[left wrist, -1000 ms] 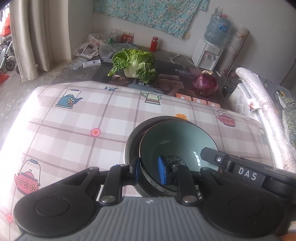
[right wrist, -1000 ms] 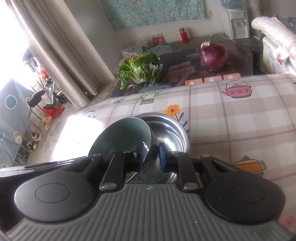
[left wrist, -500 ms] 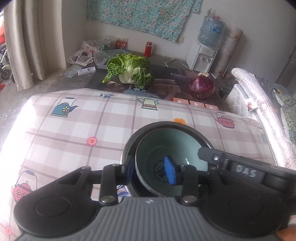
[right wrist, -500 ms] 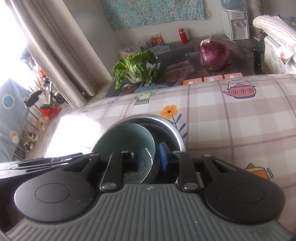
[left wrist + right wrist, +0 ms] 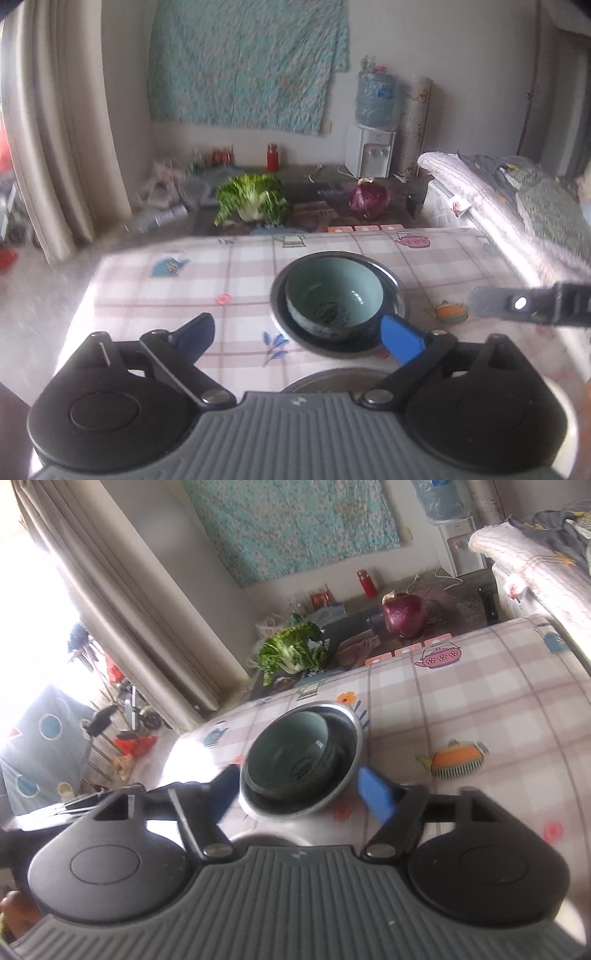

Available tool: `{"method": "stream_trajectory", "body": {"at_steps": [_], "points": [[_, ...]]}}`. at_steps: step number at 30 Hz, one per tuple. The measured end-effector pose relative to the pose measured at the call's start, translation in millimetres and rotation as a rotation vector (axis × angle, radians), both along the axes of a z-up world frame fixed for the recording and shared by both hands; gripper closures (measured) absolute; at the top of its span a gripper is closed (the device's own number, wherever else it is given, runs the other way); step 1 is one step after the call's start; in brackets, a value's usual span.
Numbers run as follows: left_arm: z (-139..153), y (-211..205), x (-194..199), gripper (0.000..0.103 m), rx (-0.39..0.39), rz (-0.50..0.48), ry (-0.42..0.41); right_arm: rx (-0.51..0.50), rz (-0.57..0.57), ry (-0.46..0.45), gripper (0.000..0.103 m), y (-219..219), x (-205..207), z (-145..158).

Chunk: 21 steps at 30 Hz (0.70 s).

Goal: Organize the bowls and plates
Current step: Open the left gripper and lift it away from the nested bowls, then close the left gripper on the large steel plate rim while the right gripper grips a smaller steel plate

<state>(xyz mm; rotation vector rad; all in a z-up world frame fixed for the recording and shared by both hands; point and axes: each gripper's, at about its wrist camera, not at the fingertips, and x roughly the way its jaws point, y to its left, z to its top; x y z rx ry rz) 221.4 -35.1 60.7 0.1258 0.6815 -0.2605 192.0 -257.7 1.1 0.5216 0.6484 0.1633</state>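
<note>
- The table (image 5: 240, 273) has a pink checked cloth with teapot pictures, and it spreads out past both sets of fingers.
- A bed with blankets (image 5: 517, 206) lies far off to the right of the left fingers.
- A water cooler (image 5: 373, 147) stands by the back wall, far ahead of the fingers.
- A green cabbage (image 5: 255, 201) and a purple onion (image 5: 369, 201) sit beyond the far edge of the table.
- The steel bowl (image 5: 397, 291) sits on the table just ahead of the fingers.
- The green bowl (image 5: 332, 291) sits inside the steel bowl, leaning toward its left side.
- The left gripper (image 5: 299, 336) is spread wide and holds nothing; its right finger overlaps the steel bowl's near rim.
- The right gripper (image 5: 299, 790) is spread wide too, with one finger on each side of the steel bowl (image 5: 343, 775).
- Another round steel thing (image 5: 325, 380) peeks out just behind the left fingers, mostly hidden.
- The green bowl (image 5: 291, 746) looks blurry here, and so does the left finger.
</note>
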Motion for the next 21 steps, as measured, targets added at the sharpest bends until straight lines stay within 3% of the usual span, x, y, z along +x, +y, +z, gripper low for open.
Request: {"method": "stream_trajectory", "body": {"at_steps": [6, 10, 17, 19, 21], "points": [[1, 24, -70, 0.002, -0.01, 0.03, -0.059, 0.006, 0.017, -0.019, 0.015, 18, -66, 4], [-13, 34, -116, 0.002, 0.026, 0.051, -0.13, -0.024, 0.04, -0.037, 0.015, 41, -104, 3], [-49, 63, -182, 0.003, 0.173, 0.184, -0.312, -0.071, 0.144, -0.043, 0.015, 89, -146, -16], [-50, 75, -206, 0.001, 0.175, 0.225, -0.365, -0.082, 0.166, -0.049, 0.015, 102, -156, -22], [-51, 89, -219, 0.0, 0.159, 0.269, -0.344, -0.08, 0.187, -0.067, 0.015, 113, -167, -28]]}}
